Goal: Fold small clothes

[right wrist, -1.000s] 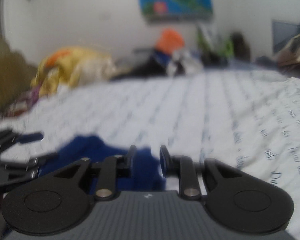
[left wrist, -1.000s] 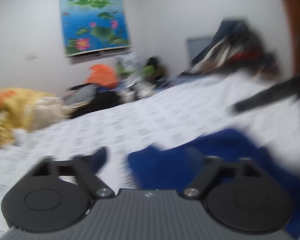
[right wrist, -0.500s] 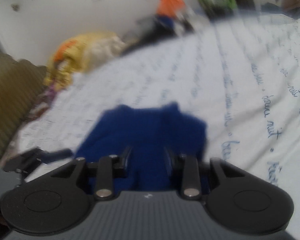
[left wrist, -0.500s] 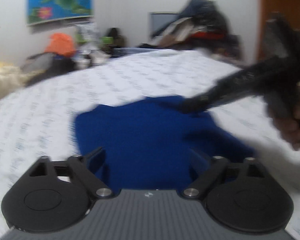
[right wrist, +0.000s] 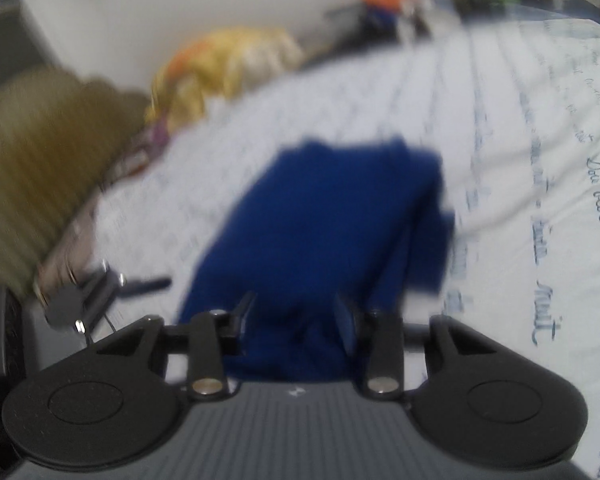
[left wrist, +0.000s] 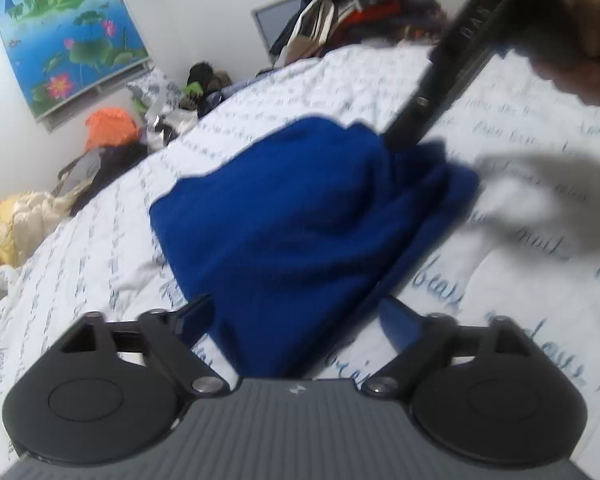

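Note:
A small dark blue garment (left wrist: 300, 208) lies bunched on the white quilt (left wrist: 520, 280). My left gripper (left wrist: 294, 306) is low over its near end. Its jaws stand wide and are closing, with the cloth's edge between the fingers but not pinched. In the left wrist view, my right gripper (left wrist: 396, 140) reaches in from the upper right, held by a hand (left wrist: 580, 60), its tips at the garment's far right edge. In the right wrist view, the right gripper (right wrist: 294, 312) hangs over the blue garment (right wrist: 332, 220). Its jaws are opening, with loose cloth between them. The left gripper (right wrist: 140, 284) shows blurred at the left.
The quilt has lines of blue handwriting print. Piles of clothes (left wrist: 112, 128) lie along the far side under a lotus picture (left wrist: 68, 36). A yellow blanket (right wrist: 228, 64) and a brown ribbed cushion (right wrist: 32, 160) lie at the left edge. More clothes are heaped (left wrist: 352, 12) at the back.
Both views have swung down onto the blue garment, which now fills more of each. The right gripper came in to the garment's far edge, and its jaws have widened.

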Demonstrator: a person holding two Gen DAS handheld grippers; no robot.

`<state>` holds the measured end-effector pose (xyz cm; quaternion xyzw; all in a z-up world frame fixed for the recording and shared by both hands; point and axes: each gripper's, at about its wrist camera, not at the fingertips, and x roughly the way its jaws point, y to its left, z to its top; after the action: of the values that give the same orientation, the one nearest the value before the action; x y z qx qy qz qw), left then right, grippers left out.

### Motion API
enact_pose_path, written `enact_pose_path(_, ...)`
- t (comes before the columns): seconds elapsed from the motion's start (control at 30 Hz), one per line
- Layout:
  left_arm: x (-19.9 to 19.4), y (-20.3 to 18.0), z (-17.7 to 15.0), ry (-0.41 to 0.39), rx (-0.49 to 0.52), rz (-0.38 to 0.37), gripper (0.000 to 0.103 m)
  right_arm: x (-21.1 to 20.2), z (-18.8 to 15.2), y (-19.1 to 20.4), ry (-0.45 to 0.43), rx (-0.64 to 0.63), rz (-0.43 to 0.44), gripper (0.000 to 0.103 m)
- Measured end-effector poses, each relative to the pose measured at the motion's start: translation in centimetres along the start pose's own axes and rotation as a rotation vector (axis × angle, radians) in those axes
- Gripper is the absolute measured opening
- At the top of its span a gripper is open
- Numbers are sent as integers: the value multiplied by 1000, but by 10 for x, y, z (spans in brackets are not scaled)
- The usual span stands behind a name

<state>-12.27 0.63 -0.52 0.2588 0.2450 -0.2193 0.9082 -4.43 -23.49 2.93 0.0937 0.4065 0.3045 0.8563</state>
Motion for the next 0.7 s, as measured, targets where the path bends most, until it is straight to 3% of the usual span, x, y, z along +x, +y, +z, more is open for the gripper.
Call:
enact_pose_path(0.13, 2, 7, -2, 13, -32, -20, 70, 20, -10, 0, 70, -12, -11, 34)
enact_pose_path(0.2, 2, 8, -3, 12, -28, -42, 46, 21, -12, 2, 82, -28, -16, 23)
enact_pose_path(0.23, 1, 11, -4, 13, -46, -57, 21, 19, -12, 0, 80, -13, -15, 5)
enact_pose_path(0.27, -2, 15, -4, 10, -78, -62, 17, 14, -11, 0, 74, 1, -2, 5)
enact_pose_path(0.37, -10, 27, -10, 29, -146, -81, 16, -6, -16, -4, 63, 18, -6, 4)
enact_pose_path(0.43, -9, 27, -17, 37, -160, -86, 16, -1, -34, -14, 119, 42, -34, 4)
enact_pose_path(0.6, -18, 33, -12, 29, -162, -119, 22, -4, -39, -17, 81, 78, -16, 5)
enact_pose_path(0.63, -23, 39, -10, 21, -176, -148, 26, -7, -34, -17, 85, 79, -9, 7)
enact_pose_path(0.7, -36, 48, -1, -42, -213, -178, 58, -20, -20, -17, 24, 77, 13, 9)
